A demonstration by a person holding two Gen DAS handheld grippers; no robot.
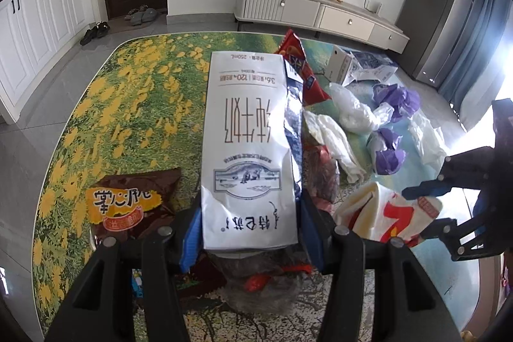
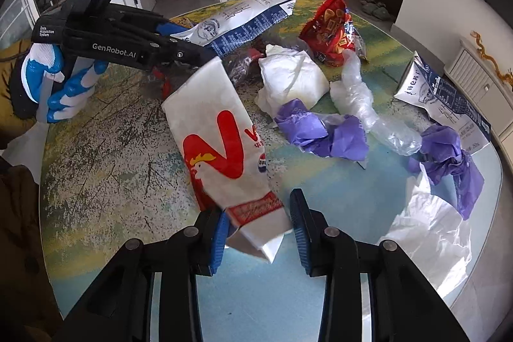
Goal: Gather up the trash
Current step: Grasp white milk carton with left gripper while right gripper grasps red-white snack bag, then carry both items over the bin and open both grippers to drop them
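The left gripper (image 1: 248,233) pinches the near end of a flattened white milk carton (image 1: 248,130), its blue pads pressed against both long sides, so the carton is held up over the table (image 1: 134,104) and points away toward the far edge. Under it, close to the near edge, lies a dark crumpled clear bag with red bits (image 1: 263,281), and to its left a brown snack packet (image 1: 128,204) rests flat.

The right gripper (image 2: 259,229) has a white paper bag with a red V and a rooster (image 2: 224,149) between its fingers. The left pad touches the bag's near corner, while the right pad stands just clear of it, so the jaws look partly spread and the grip unfinished. The gloved hand (image 2: 61,85) on the other tool sits at the table's left side in this view.

Further out, toward the middle, lie a folded white wrapper (image 2: 288,76), crumpled purple bags (image 2: 323,130), clear plastic film (image 2: 368,108) and a white sheet (image 2: 426,223) at the right edge. A red snack packet (image 2: 333,31) and a second torn carton (image 2: 442,95) sit nearest the far edge.

The step in hand seems to be gathering: one piece secured, another being taken. Next, the right jaws need to close fully on the thin paper bag before lifting. No bin shows in either view, so where the pieces should go cannot be told.
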